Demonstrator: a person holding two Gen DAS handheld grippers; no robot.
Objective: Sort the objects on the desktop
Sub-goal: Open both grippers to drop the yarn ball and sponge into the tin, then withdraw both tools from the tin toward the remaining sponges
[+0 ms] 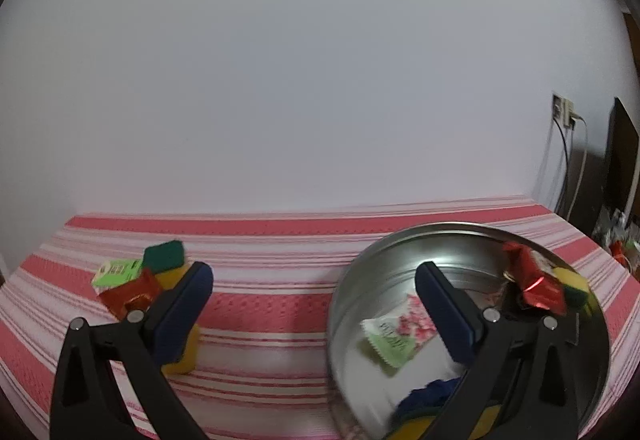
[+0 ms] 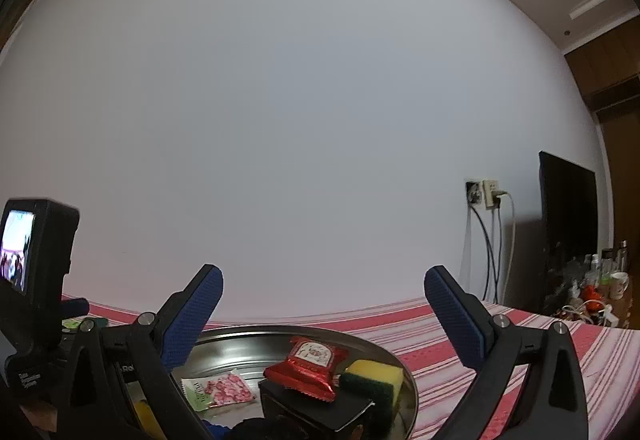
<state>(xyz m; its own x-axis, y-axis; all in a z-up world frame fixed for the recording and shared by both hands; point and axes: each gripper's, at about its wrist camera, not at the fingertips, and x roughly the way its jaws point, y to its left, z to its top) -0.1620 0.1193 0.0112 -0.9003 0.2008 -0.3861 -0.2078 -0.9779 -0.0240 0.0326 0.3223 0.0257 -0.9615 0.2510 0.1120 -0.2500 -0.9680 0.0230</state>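
Note:
A round metal basin (image 1: 360, 280) stands on the striped cloth at the right. In it lie a green-and-pink sachet (image 1: 394, 336), a red foil packet (image 1: 532, 282), a yellow-green sponge (image 1: 574, 286) and blue cloth (image 1: 428, 396). My left gripper (image 1: 314, 280) is open and empty, its right finger over the basin. Left of it lie a green sponge (image 1: 164, 254), a green-white packet (image 1: 116, 272), a red packet (image 1: 128, 294) and a yellow sponge (image 1: 188, 354). My right gripper (image 2: 322, 290) is open and empty above the basin (image 2: 240, 336), where the red packet (image 2: 308, 364) rests on a black box (image 2: 316, 408).
The red-and-white striped cloth (image 1: 272, 304) covers the table up to a white wall. Wall sockets with cables (image 2: 486, 196) and a dark screen (image 2: 568, 232) stand at the right. Cluttered bottles and a cup (image 2: 618, 284) sit beyond the table's right end. The left gripper's camera (image 2: 36, 260) shows at left.

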